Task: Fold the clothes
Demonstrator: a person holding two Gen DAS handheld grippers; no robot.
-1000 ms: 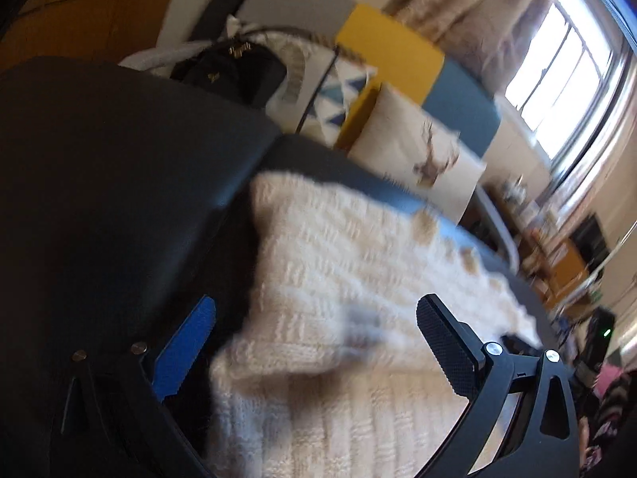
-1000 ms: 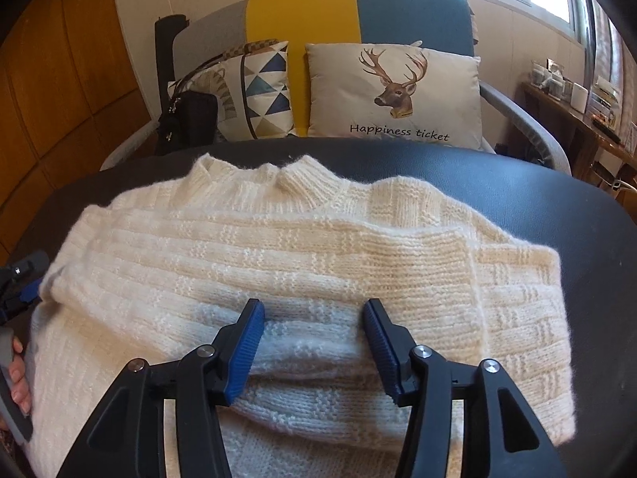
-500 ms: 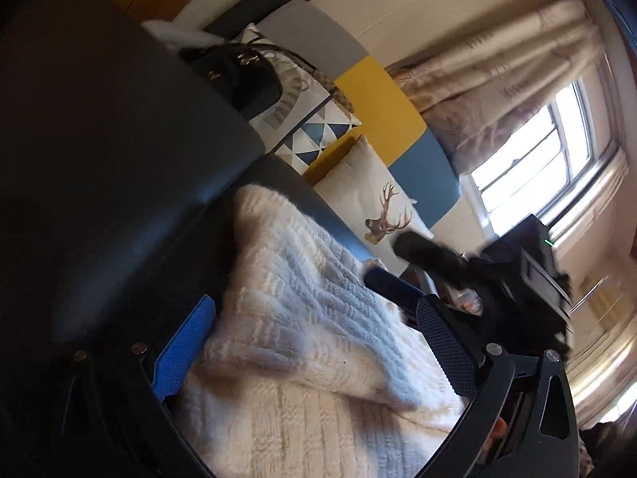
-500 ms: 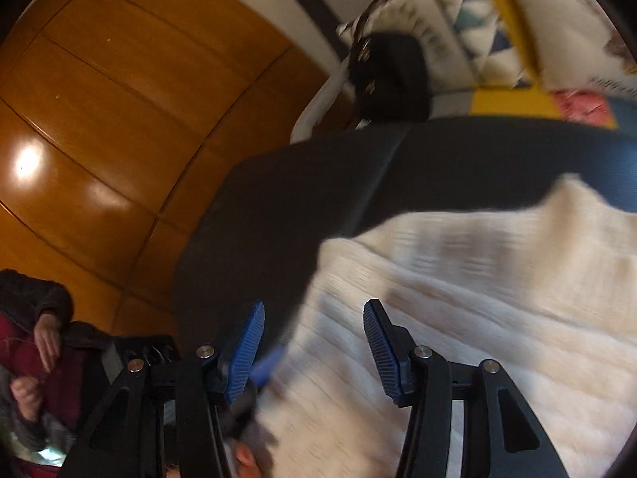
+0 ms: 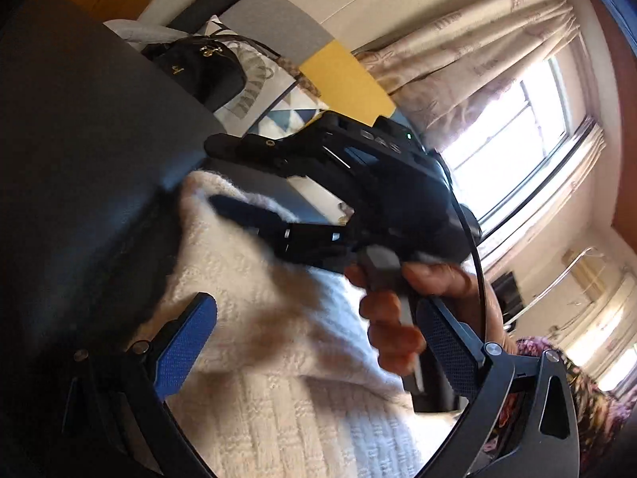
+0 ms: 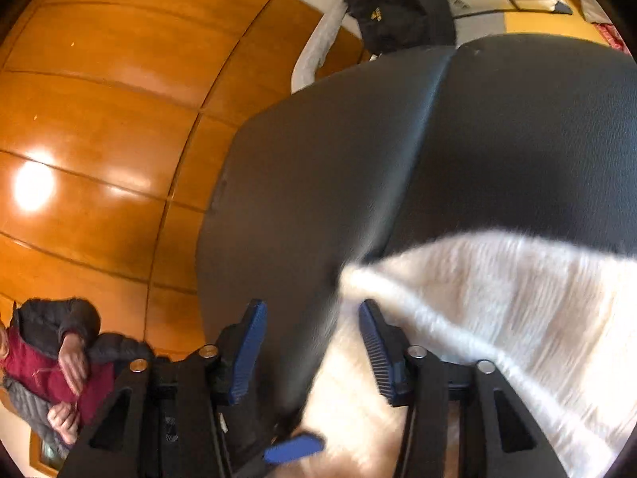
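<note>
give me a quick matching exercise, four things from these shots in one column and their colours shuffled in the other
Things:
1. sweater
2. table
3. handbag
4. wall panels

Colours:
A. orange-brown wood
B. cream white
C. black with gold fittings
D. dark grey

Pairs: 1-B, 2-D, 3-C, 4-A

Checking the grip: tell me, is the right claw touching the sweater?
Cannot tell. Right wrist view: closing right claw overlaps the blurred sweater edge; contact unclear.
</note>
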